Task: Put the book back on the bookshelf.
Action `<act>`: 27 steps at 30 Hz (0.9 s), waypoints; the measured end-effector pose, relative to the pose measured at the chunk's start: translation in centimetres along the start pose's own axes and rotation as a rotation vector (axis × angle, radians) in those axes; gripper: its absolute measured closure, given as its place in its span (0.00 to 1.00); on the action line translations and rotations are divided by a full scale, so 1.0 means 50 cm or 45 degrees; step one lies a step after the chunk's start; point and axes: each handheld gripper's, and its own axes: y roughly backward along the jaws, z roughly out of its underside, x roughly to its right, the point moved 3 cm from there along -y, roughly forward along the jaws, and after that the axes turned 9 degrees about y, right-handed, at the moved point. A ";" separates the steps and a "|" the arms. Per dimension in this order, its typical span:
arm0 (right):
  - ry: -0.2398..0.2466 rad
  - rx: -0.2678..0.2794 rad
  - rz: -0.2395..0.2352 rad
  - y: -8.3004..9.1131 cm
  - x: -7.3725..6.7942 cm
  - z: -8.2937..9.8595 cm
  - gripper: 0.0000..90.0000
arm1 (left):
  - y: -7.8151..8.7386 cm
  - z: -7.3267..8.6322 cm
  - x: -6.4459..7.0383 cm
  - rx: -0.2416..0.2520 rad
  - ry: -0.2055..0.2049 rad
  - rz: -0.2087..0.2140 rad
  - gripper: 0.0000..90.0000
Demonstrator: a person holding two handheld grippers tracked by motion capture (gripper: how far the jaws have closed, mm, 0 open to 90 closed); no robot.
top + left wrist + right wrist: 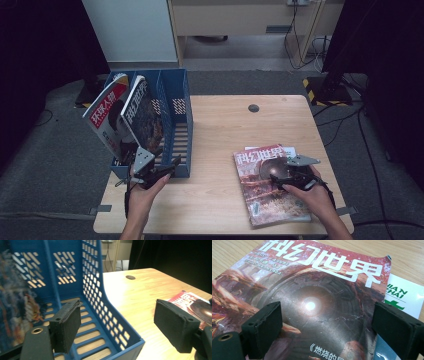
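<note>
Right hand-held gripper (pixel 281 181) hovers spread over the top magazine (pixel 267 186) on the worktop (pixel 215 145); left hand-held gripper (pixel 167 169), also spread, straddles the blue file rack's (pixel 176 100) wall.

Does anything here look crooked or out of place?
Slightly. The two magazines in the blue rack lean left instead of standing straight. On the table, the top magazine lies askew on a green-and-white one underneath, and its top corner curls a little. Nothing looks spilled or broken.
</note>
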 end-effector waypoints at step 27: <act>0.003 -0.002 -0.001 0.000 0.001 0.000 0.11 | -0.172 0.027 0.204 -0.283 -0.093 0.253 0.18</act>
